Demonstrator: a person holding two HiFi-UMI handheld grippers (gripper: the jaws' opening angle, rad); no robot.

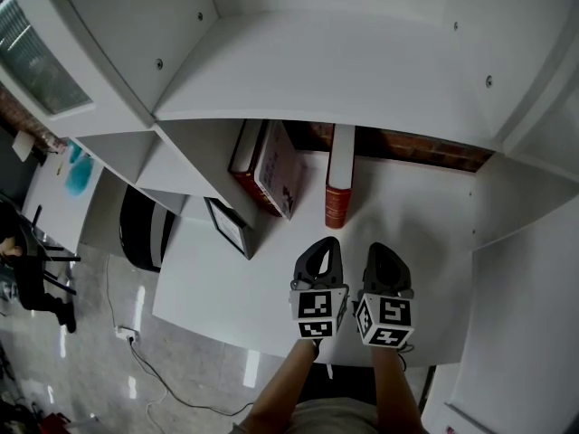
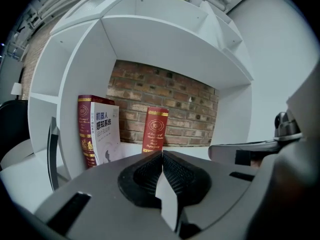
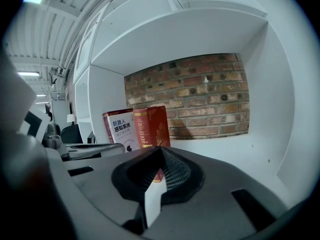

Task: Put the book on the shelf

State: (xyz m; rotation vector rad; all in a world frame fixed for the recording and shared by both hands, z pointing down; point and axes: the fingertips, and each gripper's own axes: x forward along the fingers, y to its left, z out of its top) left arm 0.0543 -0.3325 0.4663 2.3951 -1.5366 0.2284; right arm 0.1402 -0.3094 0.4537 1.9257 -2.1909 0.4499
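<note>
A: Ahead of both claws, just past the tips: red book (image 1: 340, 188), upright on shelf board (image 1: 425, 215), spine out, back end near brick wall (image 2: 180, 99). Looks placed already, imo.
B: Claw state?
A: On left gripper (image 2: 162, 154), jaws pressed together, nothing btwn. On right gripper (image 3: 161, 150), same: tips meeting, empty.
B: Handling, if re-grip needed?
A: Hardcover, so stiff. Prob. moderate wt; glossy cover maybe slick. Free-standing w/ no support either side, so likely to tip. Best pinched across both covers near spine, upper half, not by pages.
B: Neighbours?
A: Left of left claw: white-cover book (image 1: 280, 174) leaning w/ dark red vol. (image 1: 246, 165), apart from red book. Further left, dark frame (image 1: 228, 226) standing by side panel.
B: Hand pose?
A: Side by side, close together, over front part of board, pointing fwd at shelf back & slightly down. Forearms coming up from bottom of head view. Not touching book.
</note>
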